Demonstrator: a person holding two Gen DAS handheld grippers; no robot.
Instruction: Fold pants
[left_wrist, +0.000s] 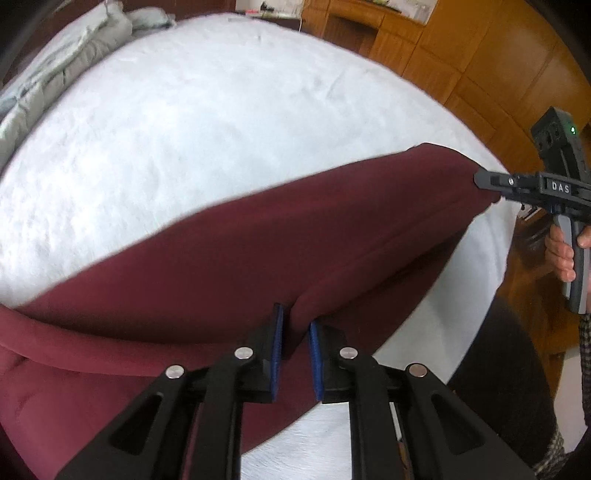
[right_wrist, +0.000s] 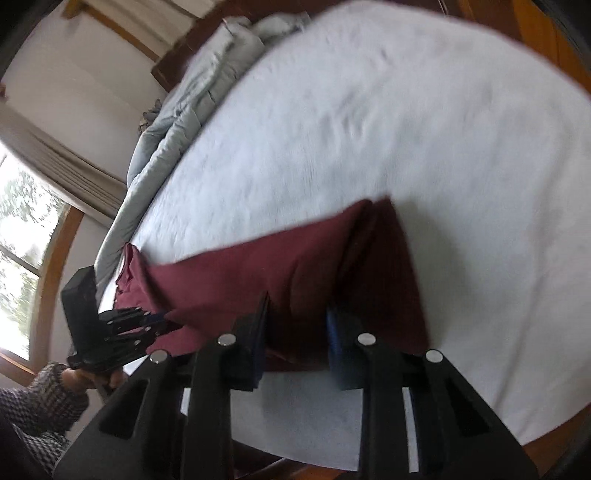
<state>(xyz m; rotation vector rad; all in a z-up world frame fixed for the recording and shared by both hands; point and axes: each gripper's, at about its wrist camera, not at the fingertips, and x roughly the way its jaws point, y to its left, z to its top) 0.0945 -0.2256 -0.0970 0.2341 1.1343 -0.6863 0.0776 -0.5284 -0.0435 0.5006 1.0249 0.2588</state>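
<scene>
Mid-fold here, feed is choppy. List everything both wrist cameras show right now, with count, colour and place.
pants: one, maroon, stretched across the near edge of the bed between both grippers
bed cover: one, white, fuzzy, under the pants
quilt: one, pale grey, bunched along the bed's far side
cabinets: wooden, orange-brown, beyond the bed
window: one, wood-framed, with a beige curtain above it
left gripper: black, blue pads, closed on a fold of the pants
right gripper: black, blue pads, jaws apart around the pants' end
hand: one, on the right gripper's handle
</scene>
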